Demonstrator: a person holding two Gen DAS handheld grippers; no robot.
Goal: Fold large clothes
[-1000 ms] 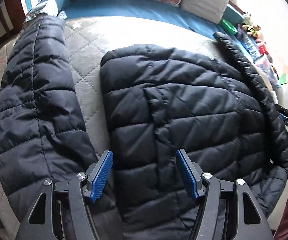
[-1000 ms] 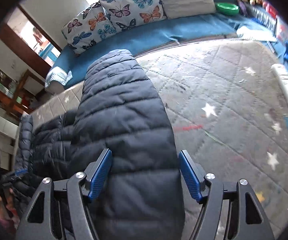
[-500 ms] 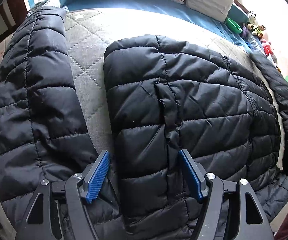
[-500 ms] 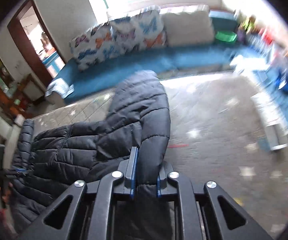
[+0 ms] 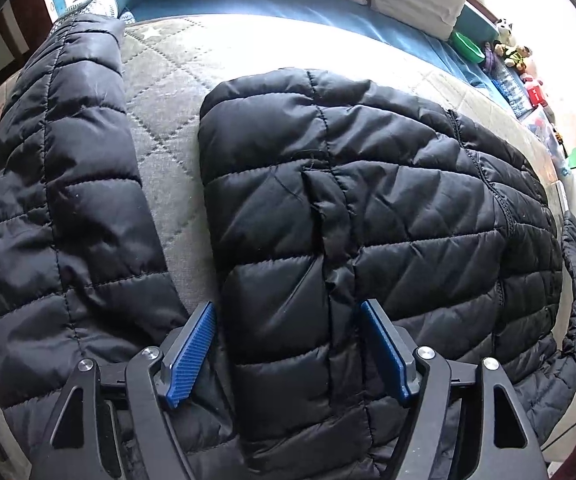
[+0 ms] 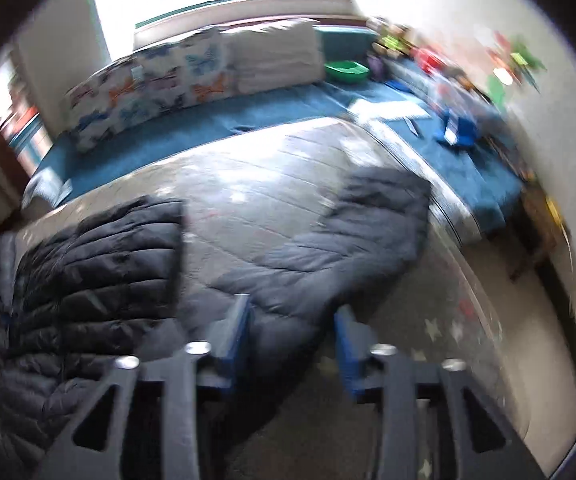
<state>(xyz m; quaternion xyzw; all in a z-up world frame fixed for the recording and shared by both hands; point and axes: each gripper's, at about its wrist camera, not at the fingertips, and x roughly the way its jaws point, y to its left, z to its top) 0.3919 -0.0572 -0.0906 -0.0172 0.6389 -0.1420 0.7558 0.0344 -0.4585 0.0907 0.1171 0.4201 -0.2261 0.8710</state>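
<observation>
The black jacket (image 5: 368,216) lies spread on the quilted mat (image 5: 168,120), body in the middle, one sleeve (image 5: 60,200) out to the side of it. The left claw (image 5: 288,344) hangs over the jacket's near part, jaws just opening, wide apart, pinching nothing. The right claw (image 6: 292,332) has just been opening too; the other sleeve (image 6: 328,248) sits between its jaws, though blur hides whether the pads touch. Best play from here: lay that sleeve flat across the jacket's body, smooth the puffy quilting, then square the edges before folding.
</observation>
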